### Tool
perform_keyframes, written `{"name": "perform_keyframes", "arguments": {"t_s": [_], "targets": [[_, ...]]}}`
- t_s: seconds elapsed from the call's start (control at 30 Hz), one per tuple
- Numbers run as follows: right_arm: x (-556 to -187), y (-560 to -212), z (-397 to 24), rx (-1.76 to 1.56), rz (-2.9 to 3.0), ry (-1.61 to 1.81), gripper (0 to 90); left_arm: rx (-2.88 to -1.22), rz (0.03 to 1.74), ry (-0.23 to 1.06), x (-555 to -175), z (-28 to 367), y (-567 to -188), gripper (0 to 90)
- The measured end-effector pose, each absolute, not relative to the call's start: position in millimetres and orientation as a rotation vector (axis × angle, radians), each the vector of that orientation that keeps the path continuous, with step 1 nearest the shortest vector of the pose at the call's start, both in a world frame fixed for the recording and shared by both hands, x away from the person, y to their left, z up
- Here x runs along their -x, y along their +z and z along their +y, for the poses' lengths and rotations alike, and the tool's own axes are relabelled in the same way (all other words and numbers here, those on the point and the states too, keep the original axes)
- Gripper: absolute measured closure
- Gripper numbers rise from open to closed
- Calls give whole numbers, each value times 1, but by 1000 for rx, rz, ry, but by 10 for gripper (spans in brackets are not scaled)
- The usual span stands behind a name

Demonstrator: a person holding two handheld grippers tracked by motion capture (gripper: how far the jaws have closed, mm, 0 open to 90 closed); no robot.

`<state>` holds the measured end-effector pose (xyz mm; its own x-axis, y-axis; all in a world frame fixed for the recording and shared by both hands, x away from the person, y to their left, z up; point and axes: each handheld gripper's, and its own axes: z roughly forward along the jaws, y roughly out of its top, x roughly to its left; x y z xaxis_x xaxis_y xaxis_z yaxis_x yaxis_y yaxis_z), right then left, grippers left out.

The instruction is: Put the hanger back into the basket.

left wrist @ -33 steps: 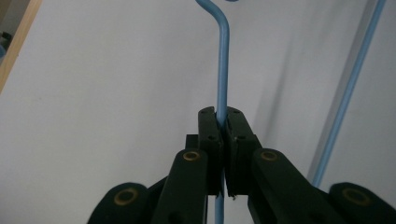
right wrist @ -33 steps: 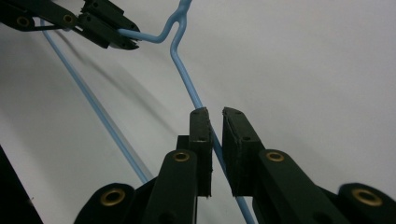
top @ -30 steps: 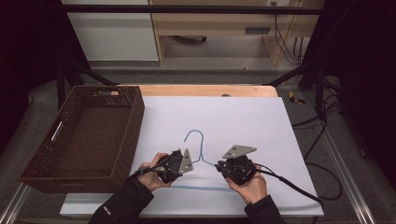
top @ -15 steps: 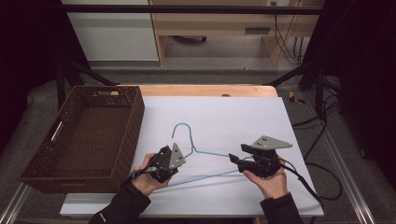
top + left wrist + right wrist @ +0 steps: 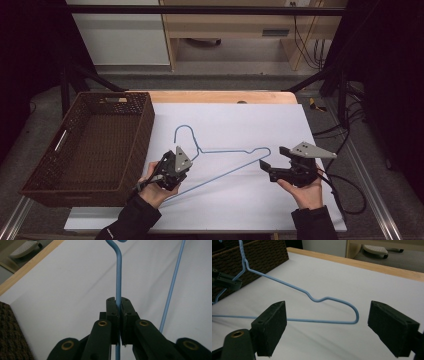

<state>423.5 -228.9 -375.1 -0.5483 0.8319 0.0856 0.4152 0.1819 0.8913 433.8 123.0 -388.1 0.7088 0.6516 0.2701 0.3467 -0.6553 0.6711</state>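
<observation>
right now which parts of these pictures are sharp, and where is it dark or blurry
High view: white table cover evenly lit, surroundings dark, soft overall. Left gripper view: black pads clamped on the blue wire hanger are sharp; the brown wicker basket corner is blurred. Right gripper view: hanger crisp, casting a faint shadow; near pads slightly soft.

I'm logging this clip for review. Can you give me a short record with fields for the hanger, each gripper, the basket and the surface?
hanger: blue wire hanger, hook toward the basket
left gripper: left gripper shut on the hanger's wire
right gripper: right gripper, jaws just been opening, wide apart, nothing between the pads, hanger's end just ahead
basket: brown woven basket, at the table's left, nothing inside
surface: white sheet on a wooden table
</observation>
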Motion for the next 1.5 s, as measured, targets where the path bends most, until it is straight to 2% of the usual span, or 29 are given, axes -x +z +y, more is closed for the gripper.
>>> {"name": "perform_keyframes", "arguments": {"t_s": [0.27, 0.87, 1.1, 1.5], "targets": [[-424, -377, -238, -1170, 2046, 1327, 114, -2264, 790, 691, -435, 127, -369, 869], [-416, -379, -250, -1175, 2027, 1303, 76, -2224, 855, 720, -450, 149, -303, 870], [-415, -380, -249, -1160, 2029, 1299, 64, -2174, 889, 716, -457, 171, -284, 870], [-414, -380, -249, -1133, 2017, 1299, 49, -2079, 985, 787, -460, 221, -255, 870]]}}
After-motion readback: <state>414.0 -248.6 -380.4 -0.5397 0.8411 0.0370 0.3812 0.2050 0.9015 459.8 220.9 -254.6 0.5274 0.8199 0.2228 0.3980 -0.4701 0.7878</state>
